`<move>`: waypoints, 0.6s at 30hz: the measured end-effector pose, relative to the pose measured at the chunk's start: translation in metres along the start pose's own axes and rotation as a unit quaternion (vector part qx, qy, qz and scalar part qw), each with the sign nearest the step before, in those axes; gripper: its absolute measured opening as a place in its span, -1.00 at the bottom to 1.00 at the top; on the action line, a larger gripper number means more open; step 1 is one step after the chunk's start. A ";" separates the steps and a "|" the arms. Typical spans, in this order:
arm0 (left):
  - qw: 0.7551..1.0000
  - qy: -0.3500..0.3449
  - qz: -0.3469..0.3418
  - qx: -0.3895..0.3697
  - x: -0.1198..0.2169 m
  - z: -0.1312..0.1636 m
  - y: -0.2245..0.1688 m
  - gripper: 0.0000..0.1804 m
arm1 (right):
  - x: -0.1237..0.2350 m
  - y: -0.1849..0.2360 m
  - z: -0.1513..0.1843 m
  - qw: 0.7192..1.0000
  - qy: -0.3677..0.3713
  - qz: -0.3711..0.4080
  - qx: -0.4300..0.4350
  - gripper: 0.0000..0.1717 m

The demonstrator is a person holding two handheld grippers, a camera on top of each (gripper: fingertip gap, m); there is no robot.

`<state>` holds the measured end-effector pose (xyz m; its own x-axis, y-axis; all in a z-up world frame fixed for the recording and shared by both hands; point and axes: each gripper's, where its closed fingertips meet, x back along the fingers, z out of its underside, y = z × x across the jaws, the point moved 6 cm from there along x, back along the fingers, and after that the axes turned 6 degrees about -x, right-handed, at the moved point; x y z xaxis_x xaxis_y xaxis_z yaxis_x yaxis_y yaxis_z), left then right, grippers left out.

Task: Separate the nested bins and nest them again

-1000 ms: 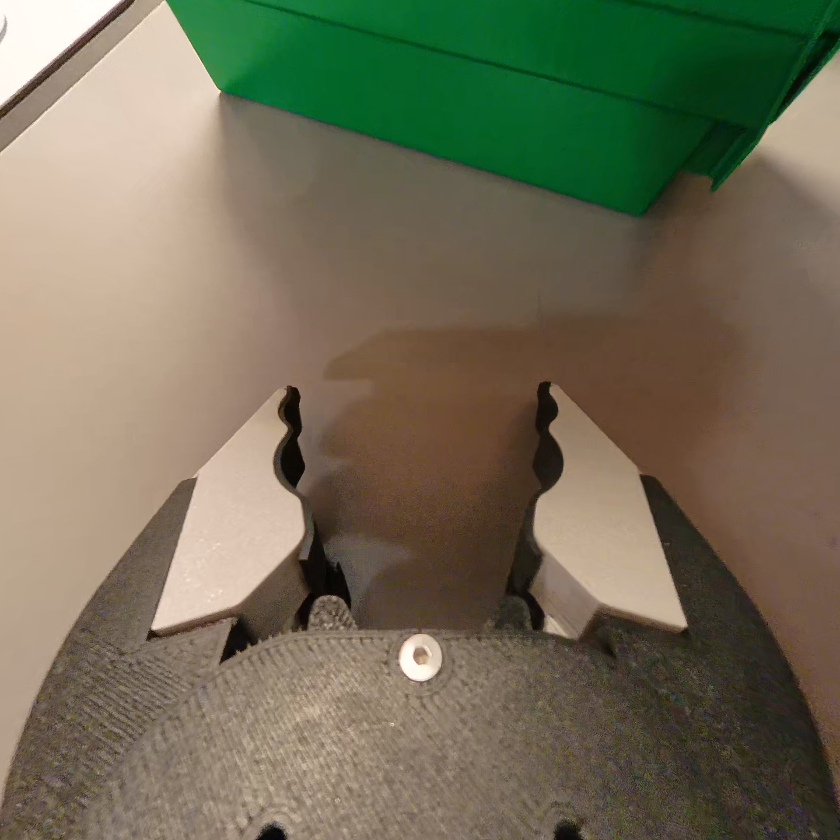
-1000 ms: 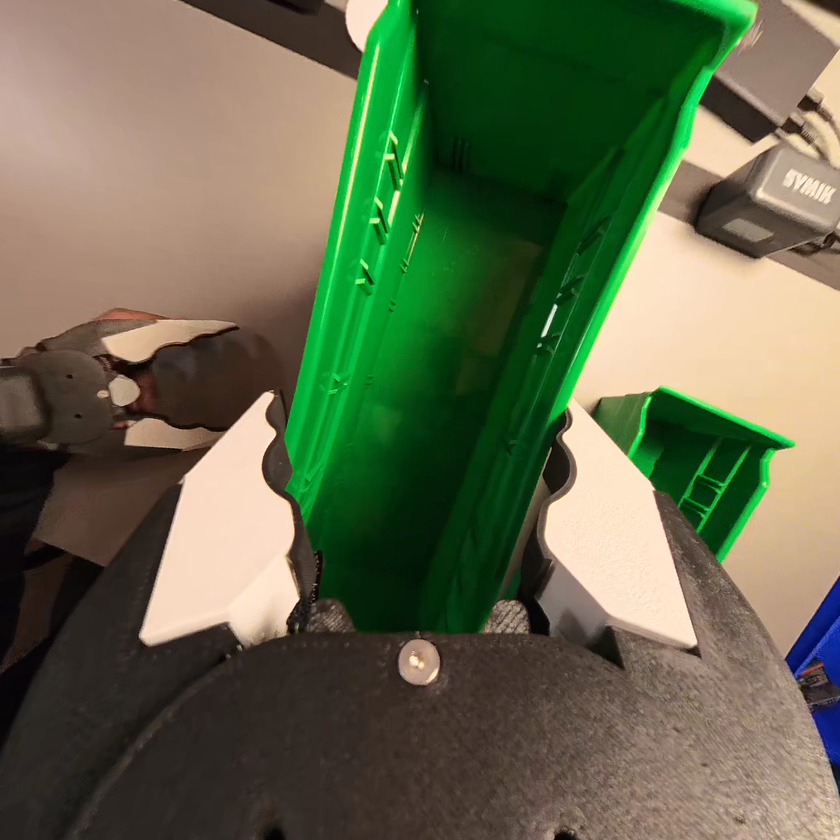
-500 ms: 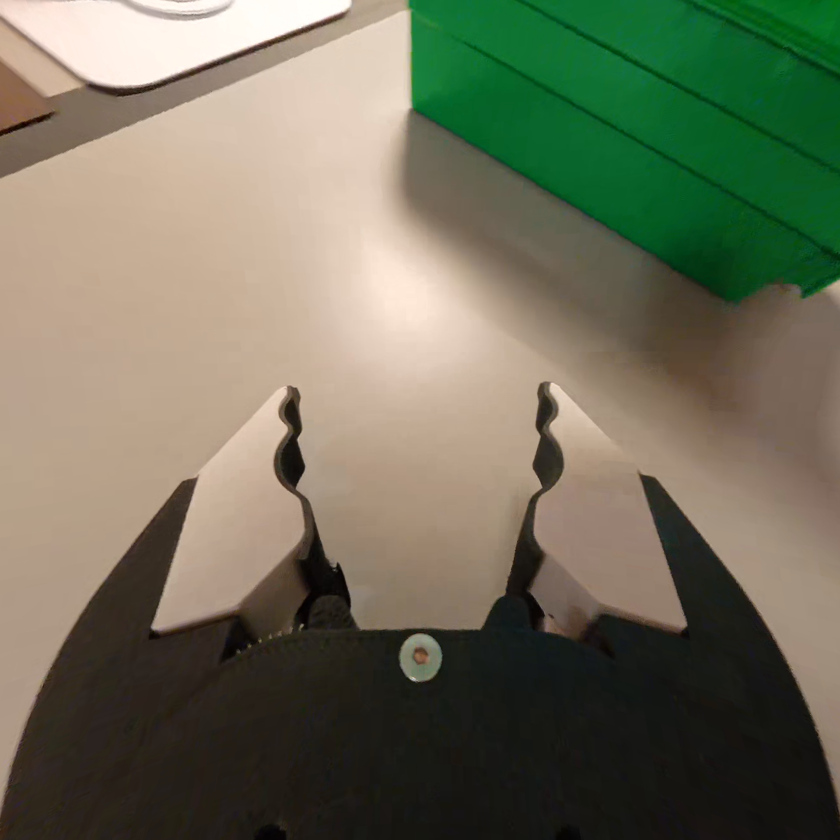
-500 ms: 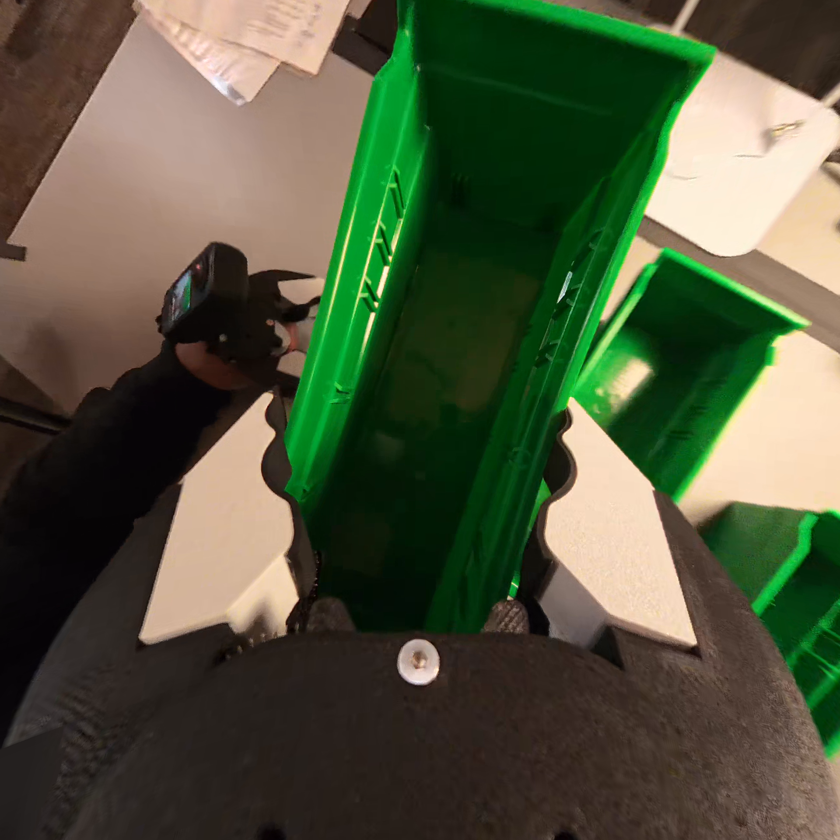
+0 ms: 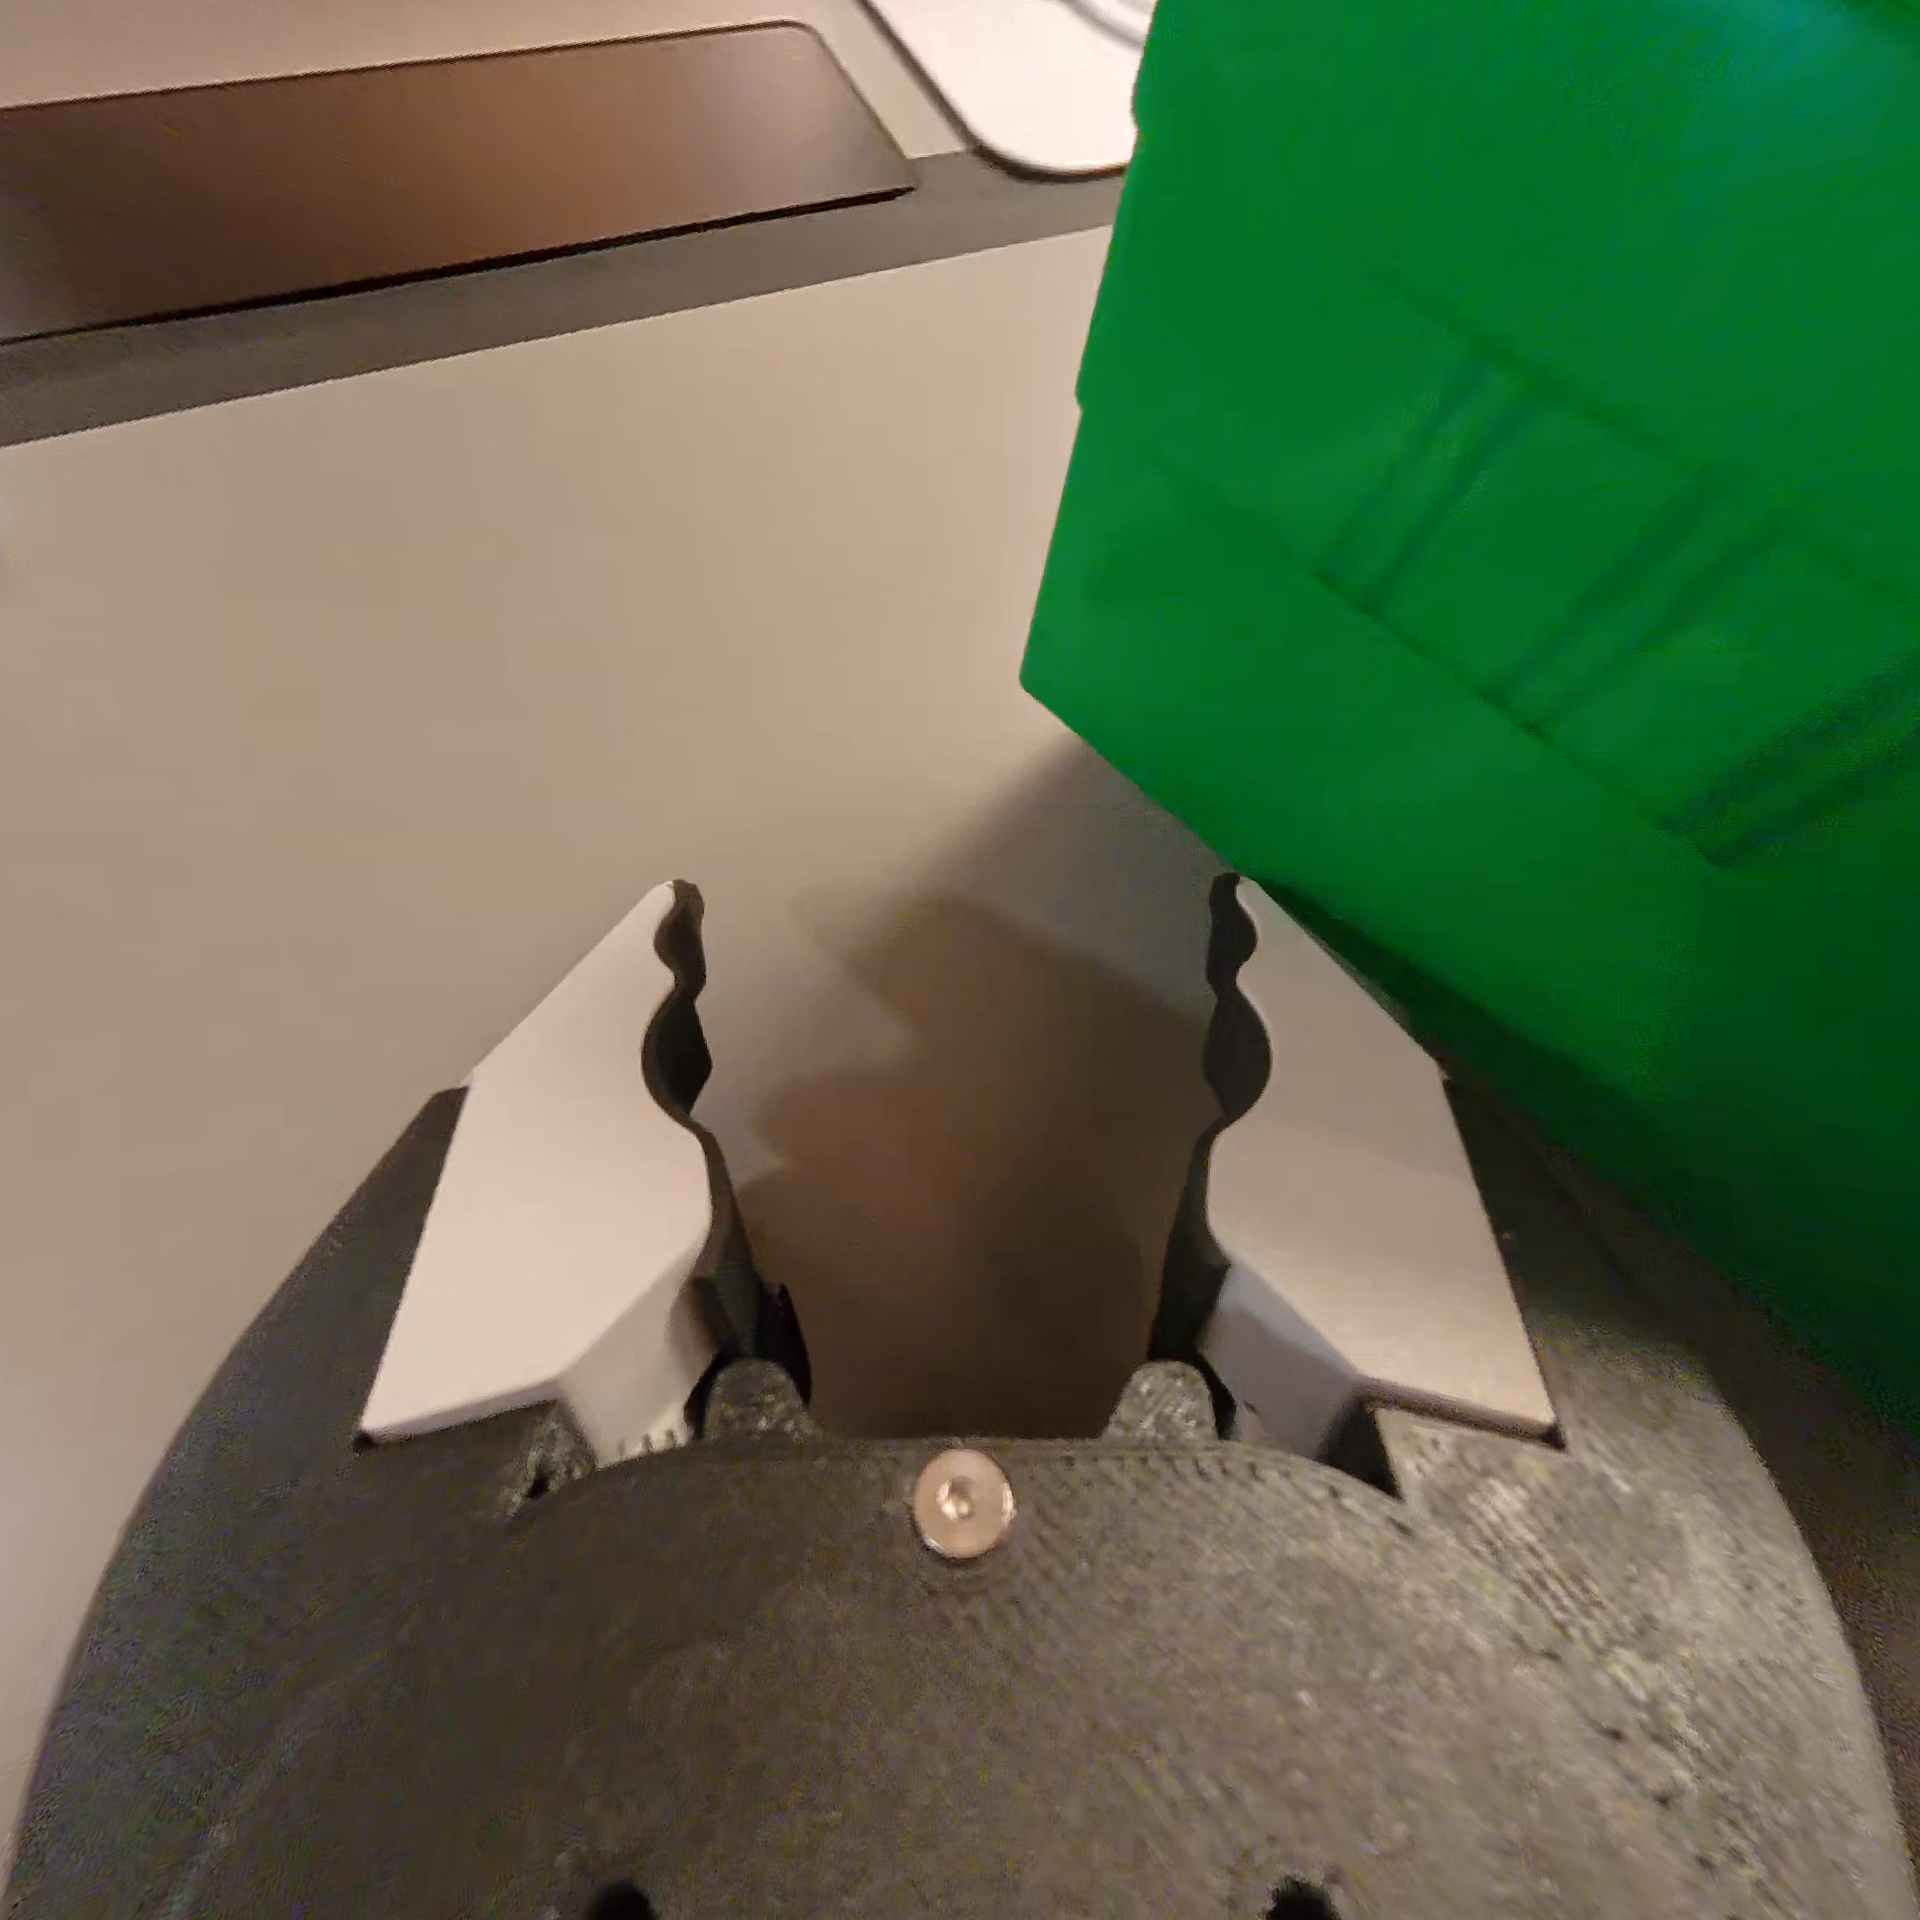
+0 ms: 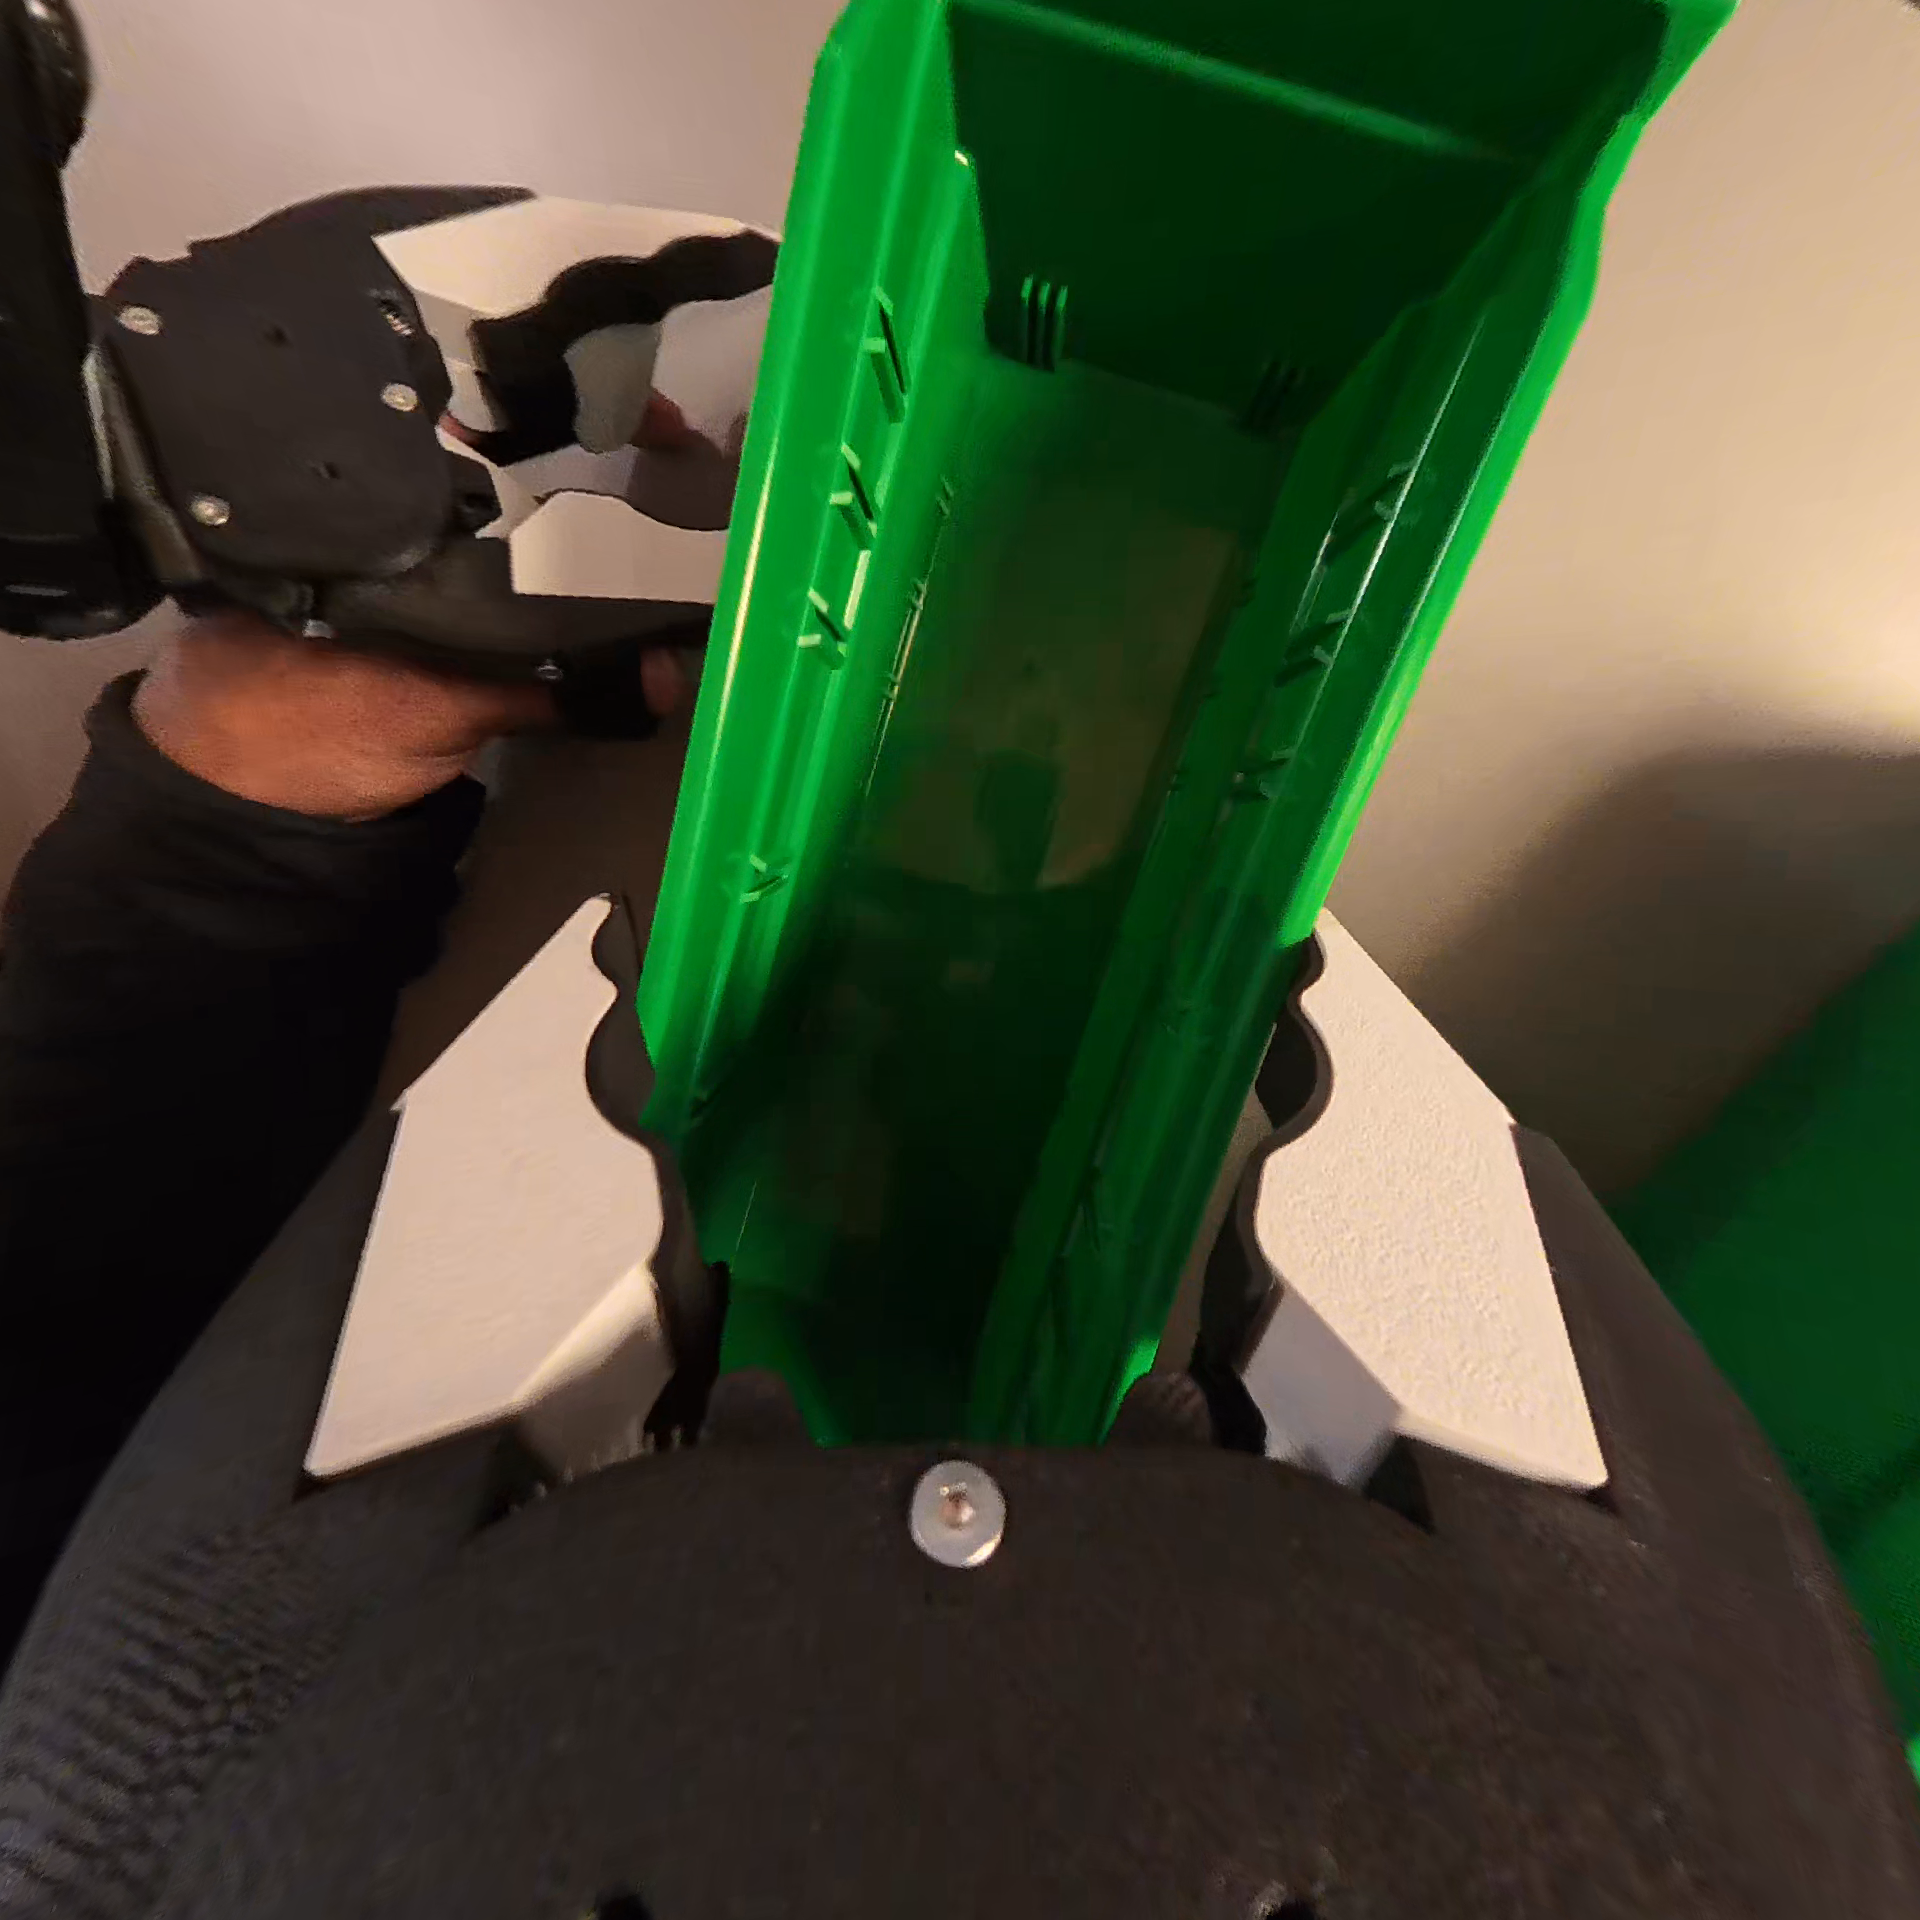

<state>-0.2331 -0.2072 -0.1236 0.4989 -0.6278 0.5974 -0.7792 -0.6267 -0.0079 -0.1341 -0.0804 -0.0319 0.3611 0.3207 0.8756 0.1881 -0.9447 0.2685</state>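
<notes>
- Green bin (image 6: pixel 1091 727): clamped between the pads of the right gripper (image 6: pixel 956 925), its open interior facing the camera and its far end wall toward 12 o'clock; both side walls run back to the fingers (image 6: pixel 1382 1195).
- Left gripper (image 5: pixel 956 894): jaws wide apart with only bare tabletop between them; in the right wrist view it sits at 10 o'clock, just beside the held bin's outer wall, held by a hand (image 6: pixel 332 717) in a dark sleeve.
- Held bin's outer wall (image 5: pixel 1507 571): fills the left wrist view from 1 to 4 o'clock, close to the right fingertip; contact cannot be judged.
- Beige tabletop (image 5: pixel 468 675): open from 8 to 12 o'clock, ending at a dark edge strip (image 5: pixel 416 322).
- Second green mass (image 6: pixel 1787 1247): at 4 o'clock in the right wrist view, blurred and cut off by the frame.
</notes>
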 end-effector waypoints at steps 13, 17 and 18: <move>0.992 0.025 -0.114 0.047 0.010 0.012 0.043 0.14 | -0.001 0.007 -0.002 0.987 -0.101 -0.115 -0.059 0.37; 0.992 0.024 -0.114 0.043 0.010 0.013 0.044 0.14 | 0.004 -0.002 0.036 0.989 -0.097 -0.106 -0.032 0.36; 0.992 0.023 -0.115 0.046 0.011 0.014 0.045 0.14 | 0.002 -0.003 0.048 0.989 -0.094 -0.113 -0.029 0.34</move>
<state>-0.2573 -0.2483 -0.1282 0.6401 -0.4426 0.6280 -0.6075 -0.7920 0.0611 -0.0905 -0.0737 -0.0504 0.4802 0.5252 0.7025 0.2327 -0.8485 0.4753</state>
